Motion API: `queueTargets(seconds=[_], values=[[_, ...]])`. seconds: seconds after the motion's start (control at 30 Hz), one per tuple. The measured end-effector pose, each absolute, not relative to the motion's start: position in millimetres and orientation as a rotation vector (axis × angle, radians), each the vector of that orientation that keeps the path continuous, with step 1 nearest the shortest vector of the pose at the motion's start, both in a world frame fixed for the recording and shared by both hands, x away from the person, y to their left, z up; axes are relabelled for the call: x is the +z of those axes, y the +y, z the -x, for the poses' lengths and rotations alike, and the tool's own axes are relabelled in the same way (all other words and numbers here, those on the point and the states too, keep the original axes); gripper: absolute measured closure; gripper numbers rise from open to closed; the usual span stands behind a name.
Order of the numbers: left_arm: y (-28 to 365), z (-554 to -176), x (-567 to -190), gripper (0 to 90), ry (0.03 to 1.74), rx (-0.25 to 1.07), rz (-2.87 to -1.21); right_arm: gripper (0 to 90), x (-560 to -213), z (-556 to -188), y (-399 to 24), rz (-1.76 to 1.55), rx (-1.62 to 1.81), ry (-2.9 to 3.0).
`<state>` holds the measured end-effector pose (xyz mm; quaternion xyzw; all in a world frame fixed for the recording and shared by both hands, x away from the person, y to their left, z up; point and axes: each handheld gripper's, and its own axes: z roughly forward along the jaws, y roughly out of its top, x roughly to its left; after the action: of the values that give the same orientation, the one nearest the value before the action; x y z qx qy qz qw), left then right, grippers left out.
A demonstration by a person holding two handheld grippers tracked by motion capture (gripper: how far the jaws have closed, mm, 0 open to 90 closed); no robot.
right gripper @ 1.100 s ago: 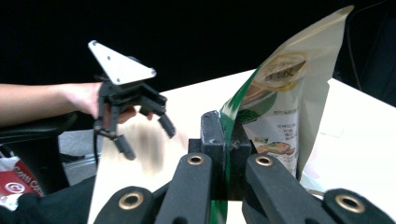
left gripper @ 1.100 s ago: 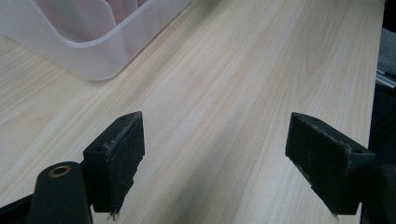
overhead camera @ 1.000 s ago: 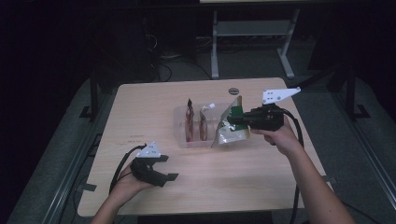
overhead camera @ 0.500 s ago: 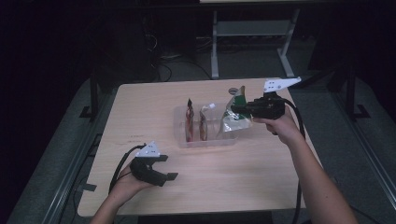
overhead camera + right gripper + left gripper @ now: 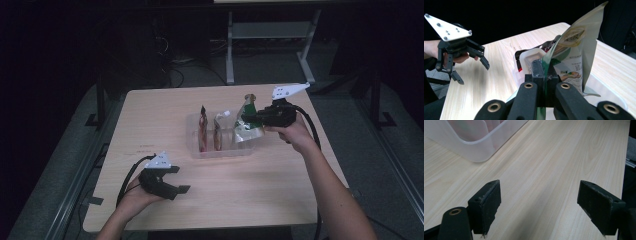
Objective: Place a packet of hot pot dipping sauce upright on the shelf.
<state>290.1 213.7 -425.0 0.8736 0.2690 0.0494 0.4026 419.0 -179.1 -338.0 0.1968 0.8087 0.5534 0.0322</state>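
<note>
Dim and underexposed from above: table (image 5: 220, 195) lit from overhead, surroundings sunk into near black, floor barely readable. Soft, faint shadows under tray (image 5: 220, 150) and left gripper (image 5: 172, 182). Slightly grainy, low in detail (small things smeared). Bright and even in left gripper view, wood grain crisp, close pads (image 5: 486, 202) a little soft. Well lit on table in right gripper view, black background, mild glare on pouch (image 5: 584, 50), nearest links blurred, some bending at edges.
</note>
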Motion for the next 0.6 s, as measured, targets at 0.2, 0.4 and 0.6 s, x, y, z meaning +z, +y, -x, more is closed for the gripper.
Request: queueTargets(seconds=[0.2,0.4,0.6], values=[[213,-290,-426,18.9,0.683,0.121,-2.207,89.7,-350,-423,-175,-0.628,1.707,2.515],[213,-290,-426,18.8,0.681,0.117,-2.213,89.7,-360,-428,-170,-0.645,1.692,2.534],[211,-290,-427,18.5,0.676,0.106,-2.22,89.6,-370,-432,-168,-0.691,1.693,2.536]])
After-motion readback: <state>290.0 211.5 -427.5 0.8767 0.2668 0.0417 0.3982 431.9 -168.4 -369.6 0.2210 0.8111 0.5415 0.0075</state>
